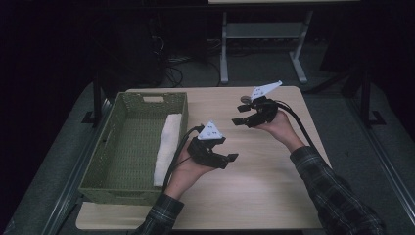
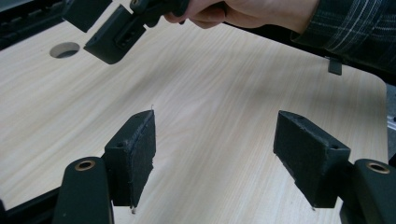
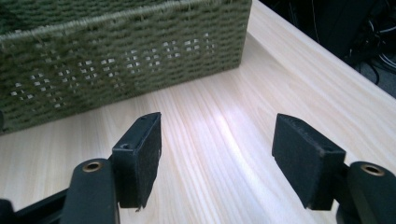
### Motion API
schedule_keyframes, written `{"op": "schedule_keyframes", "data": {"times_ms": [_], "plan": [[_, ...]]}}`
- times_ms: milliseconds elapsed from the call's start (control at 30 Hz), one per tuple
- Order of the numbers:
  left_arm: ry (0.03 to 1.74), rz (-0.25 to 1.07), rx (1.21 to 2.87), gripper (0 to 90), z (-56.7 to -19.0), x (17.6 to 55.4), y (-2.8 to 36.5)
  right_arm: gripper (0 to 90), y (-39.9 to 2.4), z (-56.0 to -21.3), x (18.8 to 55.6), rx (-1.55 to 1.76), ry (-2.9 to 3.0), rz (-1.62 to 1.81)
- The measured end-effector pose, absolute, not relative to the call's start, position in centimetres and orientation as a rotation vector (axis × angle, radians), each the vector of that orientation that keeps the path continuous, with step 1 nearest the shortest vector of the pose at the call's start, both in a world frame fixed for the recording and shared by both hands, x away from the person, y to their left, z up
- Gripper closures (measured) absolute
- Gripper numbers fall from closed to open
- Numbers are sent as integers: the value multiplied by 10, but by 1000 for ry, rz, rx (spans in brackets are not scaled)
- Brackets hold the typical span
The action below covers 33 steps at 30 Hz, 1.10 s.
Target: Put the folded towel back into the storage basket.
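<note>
The left black two-jaw gripper (image 1: 234, 157) hangs released over the middle of the pale wooden bench (image 1: 274, 196), nothing between its pads. The right black gripper (image 1: 236, 114), likewise released, hovers nearer the far edge. A woven green basket (image 1: 147, 104) holding a rolled white towel (image 1: 166, 147) sits along the left edge. No writing is legible.

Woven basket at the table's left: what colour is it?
Olive green woven basket, its weave clearest in the right gripper view.
</note>
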<state>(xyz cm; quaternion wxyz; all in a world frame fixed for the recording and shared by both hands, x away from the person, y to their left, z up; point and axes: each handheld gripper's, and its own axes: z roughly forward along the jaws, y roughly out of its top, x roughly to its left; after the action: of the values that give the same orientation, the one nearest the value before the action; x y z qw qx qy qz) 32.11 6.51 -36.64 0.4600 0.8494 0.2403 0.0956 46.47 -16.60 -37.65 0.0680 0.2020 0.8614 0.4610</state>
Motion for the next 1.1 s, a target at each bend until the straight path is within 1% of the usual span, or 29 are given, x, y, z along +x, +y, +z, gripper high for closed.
{"op": "schedule_keyframes", "data": {"times_ms": [233,333,533,633,800,1100], "plan": [[610,225,2101,288,-381,319,58,302,-176,-389,460,641,2593,1353],[610,245,2141,282,-393,317,53,288,-184,-400,457,677,2586,1351],[606,243,2150,279,-405,314,47,279,-195,-416,452,713,2575,1343],[611,233,2150,275,-410,313,44,276,-198,-419,450,726,2578,1339],[621,202,2171,260,-427,314,40,269,-207,-430,444,747,2558,1307],[622,229,2211,239,-446,313,36,245,-214,-446,434,787,2550,1270]]}}
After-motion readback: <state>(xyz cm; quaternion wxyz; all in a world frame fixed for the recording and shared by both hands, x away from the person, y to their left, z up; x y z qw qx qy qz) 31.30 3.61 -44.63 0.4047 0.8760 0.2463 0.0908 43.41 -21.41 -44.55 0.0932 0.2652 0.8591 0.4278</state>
